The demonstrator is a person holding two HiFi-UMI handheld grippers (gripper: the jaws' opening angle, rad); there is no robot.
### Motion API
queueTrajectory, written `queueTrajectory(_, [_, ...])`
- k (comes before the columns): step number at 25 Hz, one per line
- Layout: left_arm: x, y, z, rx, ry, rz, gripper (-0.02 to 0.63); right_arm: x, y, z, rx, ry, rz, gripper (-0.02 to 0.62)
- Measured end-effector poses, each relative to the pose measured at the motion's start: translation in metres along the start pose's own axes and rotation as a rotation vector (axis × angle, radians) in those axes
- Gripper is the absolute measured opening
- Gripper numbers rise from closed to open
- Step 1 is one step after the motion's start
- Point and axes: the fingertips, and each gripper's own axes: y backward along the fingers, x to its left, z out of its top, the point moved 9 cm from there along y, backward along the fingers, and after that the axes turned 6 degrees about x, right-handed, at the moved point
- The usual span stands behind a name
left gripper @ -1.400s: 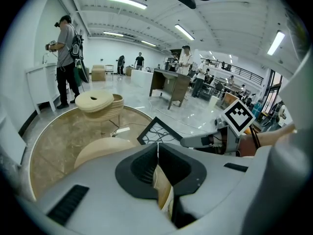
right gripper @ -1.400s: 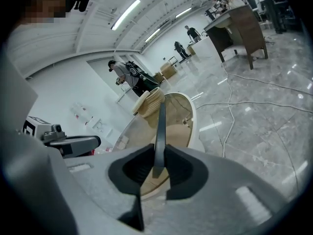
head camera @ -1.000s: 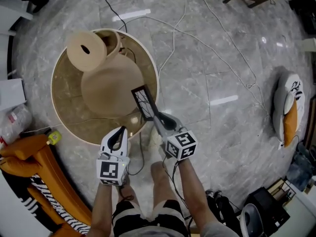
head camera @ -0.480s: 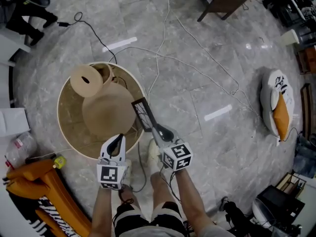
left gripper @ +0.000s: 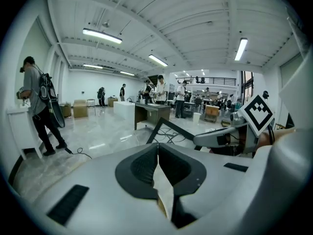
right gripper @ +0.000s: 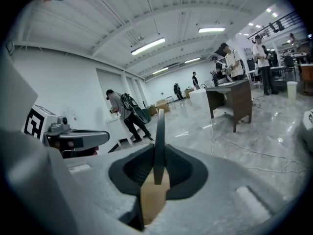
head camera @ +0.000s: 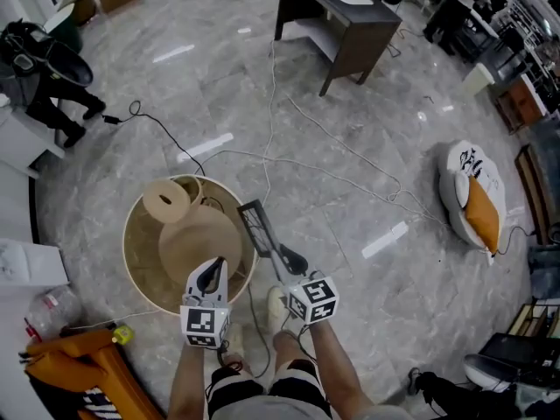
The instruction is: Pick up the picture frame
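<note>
I see the thin black rectangular picture frame [head camera: 256, 226] held in the air, one short end pinched between the jaws of my right gripper [head camera: 279, 254]. It slants forward and left, its pane showing a fine line pattern.

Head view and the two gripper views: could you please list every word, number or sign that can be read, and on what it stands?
No readable word or number in any view.
On the left gripper and the right gripper: black-and-white square markers on the cubes, patterns, not letters.
On the cushion: black marks, too small to read.
</note>
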Motion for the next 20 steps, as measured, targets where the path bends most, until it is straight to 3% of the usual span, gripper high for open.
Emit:
queueTrajectory(12, [-0.016, 0.106, 0.083, -0.134, -0.075, -0.026, 0.025, 0.086, 0.115, 0.080, -0.207, 0.093, -0.099, 0.064])
queueTrajectory(20, [-0.023, 0.173, 0.097, -0.181, -0.114, -0.082, 0.025, 0.141, 0.181, 0.078, -0.268, 0.150, -0.200, 0.064])
